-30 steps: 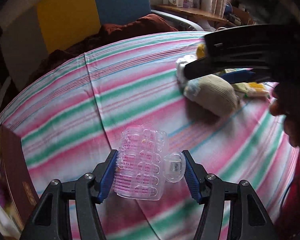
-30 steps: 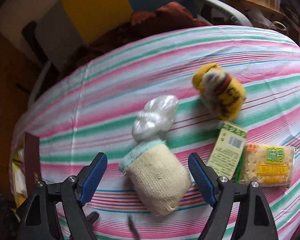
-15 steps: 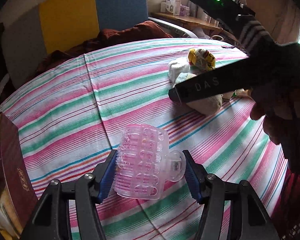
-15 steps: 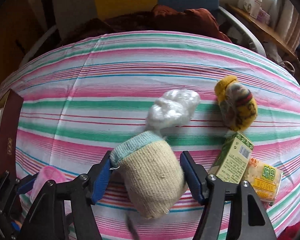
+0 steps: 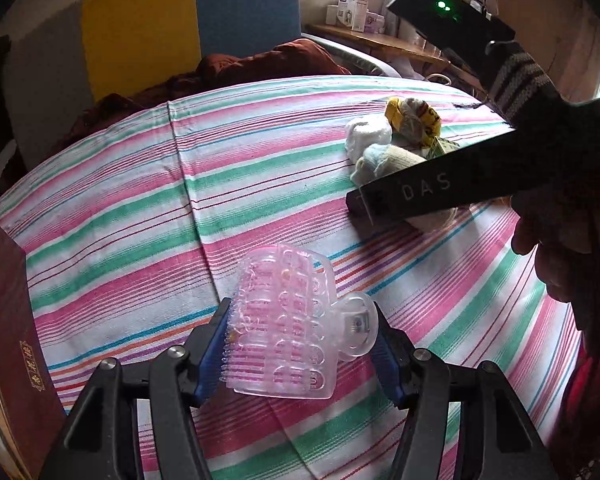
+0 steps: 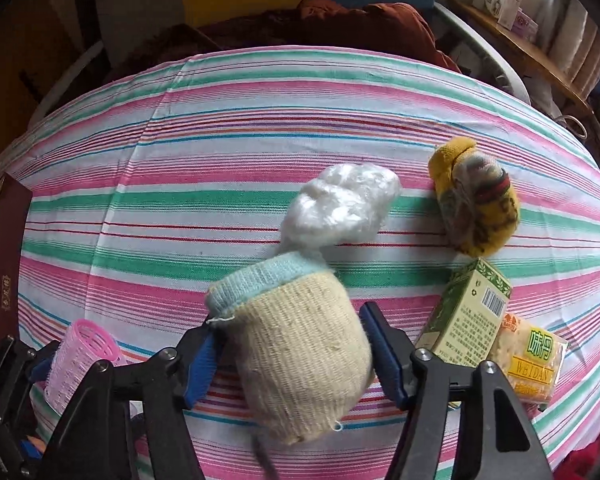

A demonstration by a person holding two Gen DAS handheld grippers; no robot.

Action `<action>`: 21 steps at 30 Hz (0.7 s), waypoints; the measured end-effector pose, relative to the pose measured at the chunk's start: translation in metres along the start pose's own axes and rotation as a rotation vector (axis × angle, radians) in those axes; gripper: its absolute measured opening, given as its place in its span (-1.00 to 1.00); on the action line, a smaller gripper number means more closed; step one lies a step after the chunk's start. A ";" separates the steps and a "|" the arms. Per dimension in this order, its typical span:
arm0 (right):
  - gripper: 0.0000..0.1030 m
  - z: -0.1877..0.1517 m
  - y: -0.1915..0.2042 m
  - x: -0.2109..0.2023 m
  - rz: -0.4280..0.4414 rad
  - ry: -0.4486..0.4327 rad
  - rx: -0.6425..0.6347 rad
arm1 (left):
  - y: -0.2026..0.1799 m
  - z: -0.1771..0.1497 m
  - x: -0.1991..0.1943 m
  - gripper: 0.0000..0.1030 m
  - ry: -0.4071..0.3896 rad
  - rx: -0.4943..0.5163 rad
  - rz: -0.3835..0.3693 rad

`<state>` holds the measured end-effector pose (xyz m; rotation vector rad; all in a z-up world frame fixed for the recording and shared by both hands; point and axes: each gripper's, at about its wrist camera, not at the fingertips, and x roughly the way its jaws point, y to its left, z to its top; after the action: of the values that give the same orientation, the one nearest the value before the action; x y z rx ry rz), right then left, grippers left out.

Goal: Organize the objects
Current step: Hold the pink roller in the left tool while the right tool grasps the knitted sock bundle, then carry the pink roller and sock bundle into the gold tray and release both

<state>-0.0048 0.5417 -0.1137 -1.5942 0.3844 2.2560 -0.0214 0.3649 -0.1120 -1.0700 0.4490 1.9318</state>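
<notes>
My left gripper (image 5: 302,344) is shut on a clear pink hair roller (image 5: 284,328), held just above the striped tablecloth (image 5: 140,208). My right gripper (image 6: 294,354) points steeply down, its blue pads pressing both sides of a cream sock roll with a pale blue cuff (image 6: 296,320). In the right wrist view the roller (image 6: 84,356) shows at the lower left, still in the left gripper. In the left wrist view the sock roll (image 5: 392,158) lies half hidden behind the right tool's black body, with a hand (image 5: 560,264) on it.
A white fluffy bundle (image 6: 340,204) touches the sock roll's cuff. A yellow sock ball (image 6: 476,208), a green carton (image 6: 468,312) and a yellow snack packet (image 6: 532,356) lie to the right. A maroon box (image 5: 8,328) stands at the table's left edge. Chairs stand behind.
The right gripper's jaws have narrowed from wide apart onto the cream sock roll, and its view has rolled. The left gripper keeps the roller almost still.
</notes>
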 end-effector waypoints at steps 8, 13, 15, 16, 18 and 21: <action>0.29 0.000 -0.001 0.001 -0.001 0.000 0.003 | -0.001 -0.003 -0.001 0.22 -0.011 0.010 0.003; 0.12 0.002 -0.002 -0.003 -0.006 -0.016 0.012 | -0.002 -0.004 -0.002 0.20 -0.025 0.008 0.006; 0.11 0.002 -0.003 -0.005 0.004 -0.025 0.013 | -0.001 -0.003 -0.004 0.19 -0.023 0.000 0.005; 0.10 0.001 -0.002 -0.008 0.011 -0.031 0.010 | 0.000 -0.003 -0.005 0.19 -0.019 -0.008 0.006; 0.11 0.001 0.001 -0.014 0.043 -0.055 -0.004 | 0.002 -0.002 -0.012 0.20 -0.009 -0.029 0.004; 0.11 0.000 0.011 -0.018 0.090 -0.071 -0.045 | 0.004 -0.004 -0.030 0.20 -0.031 -0.036 0.016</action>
<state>-0.0035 0.5293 -0.0963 -1.5417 0.3968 2.3971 -0.0147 0.3453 -0.0902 -1.0610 0.4084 1.9749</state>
